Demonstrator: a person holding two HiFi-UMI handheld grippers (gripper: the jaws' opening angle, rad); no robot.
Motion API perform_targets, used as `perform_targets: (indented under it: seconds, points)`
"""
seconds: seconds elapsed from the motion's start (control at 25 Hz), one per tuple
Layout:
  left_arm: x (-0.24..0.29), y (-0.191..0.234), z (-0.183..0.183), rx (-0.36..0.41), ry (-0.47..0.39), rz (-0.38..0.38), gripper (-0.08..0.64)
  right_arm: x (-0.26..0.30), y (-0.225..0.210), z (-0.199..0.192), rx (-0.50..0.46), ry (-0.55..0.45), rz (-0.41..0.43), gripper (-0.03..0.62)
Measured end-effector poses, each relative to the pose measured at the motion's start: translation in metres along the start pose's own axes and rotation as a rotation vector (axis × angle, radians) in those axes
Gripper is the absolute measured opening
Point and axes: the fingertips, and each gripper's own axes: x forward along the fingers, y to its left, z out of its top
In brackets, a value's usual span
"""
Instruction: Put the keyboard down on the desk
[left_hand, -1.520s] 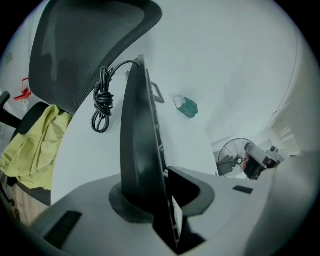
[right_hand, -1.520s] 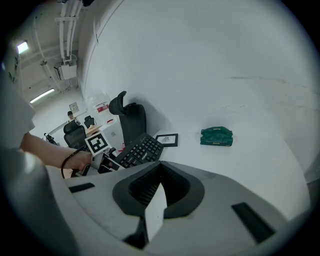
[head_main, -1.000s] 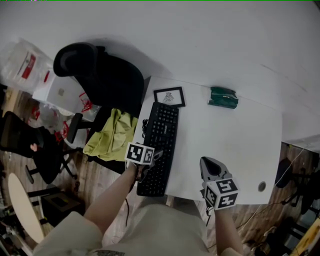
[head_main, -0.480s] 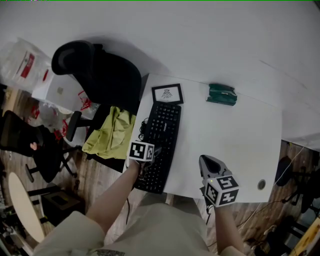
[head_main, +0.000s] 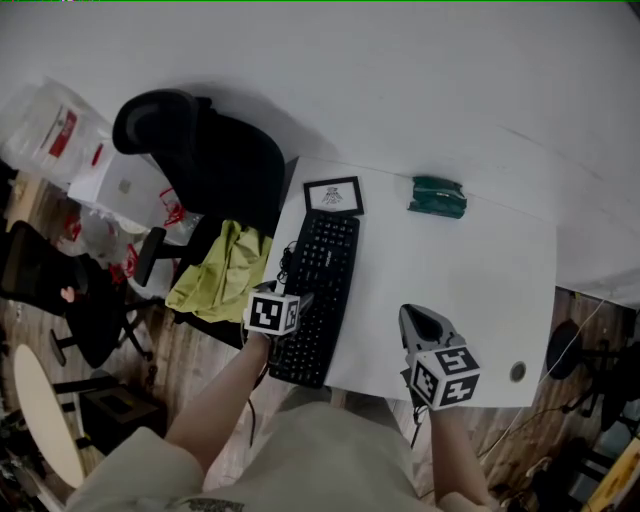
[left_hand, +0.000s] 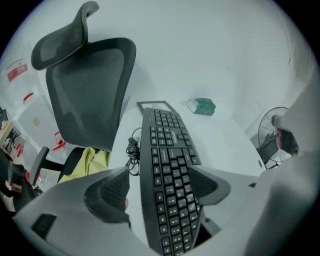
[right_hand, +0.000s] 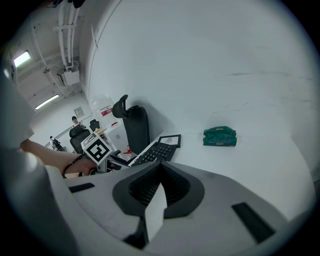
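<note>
The black keyboard (head_main: 318, 292) lies lengthwise along the left side of the white desk (head_main: 470, 290). Its near end seems to stick out past the front edge. My left gripper (head_main: 292, 310) hovers over that near end. In the left gripper view the keyboard (left_hand: 167, 160) runs between the wide-apart pads (left_hand: 112, 192). The left gripper (left_hand: 160, 187) is open, its jaws have just been opening, and neither pad presses on the keyboard. My right gripper (head_main: 420, 325) stays above the desk's front, shut and empty; its jaws meet in the right gripper view (right_hand: 159, 185).
A small framed picture (head_main: 333, 195) stands just behind the keyboard. A green object (head_main: 437, 196) lies at the desk's back. A black office chair (head_main: 200, 150) with a yellow-green cloth (head_main: 222, 270) stands left of the desk. A coiled cable (left_hand: 132, 149) lies beside the keyboard.
The left gripper has drawn back a little toward the near left and risen, and it now stands wide open. The keyboard rests on the desk. The right gripper has kept still.
</note>
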Motion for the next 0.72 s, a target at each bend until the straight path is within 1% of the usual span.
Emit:
perform_targets:
  seconds: [0.12, 0.24, 0.36, 0.44, 0.56, 0.64, 0.72]
  points:
    - [-0.026, -0.007, 0.016, 0.035, -0.061, -0.039, 0.387, -0.008, 0.003, 0.020, -0.021, -0.042, -0.002, 0.025]
    - [-0.057, -0.019, 0.035, 0.075, -0.143, -0.066, 0.387, -0.020, 0.009, 0.041, -0.045, -0.092, 0.001, 0.025]
    - [-0.092, -0.031, 0.055, 0.131, -0.232, -0.076, 0.374, -0.038, 0.022, 0.071, -0.085, -0.176, 0.020, 0.025]
    - [-0.115, -0.038, 0.067, 0.171, -0.294, -0.068, 0.262, -0.052, 0.033, 0.091, -0.118, -0.233, 0.032, 0.025]
    - [-0.150, -0.051, 0.084, 0.242, -0.380, -0.058, 0.252, -0.075, 0.050, 0.118, -0.153, -0.309, 0.055, 0.025]
    - [-0.178, -0.062, 0.096, 0.273, -0.458, -0.072, 0.180, -0.095, 0.063, 0.137, -0.151, -0.370, 0.079, 0.025]
    - [-0.207, -0.074, 0.109, 0.300, -0.539, -0.085, 0.147, -0.113, 0.074, 0.154, -0.164, -0.427, 0.089, 0.025]
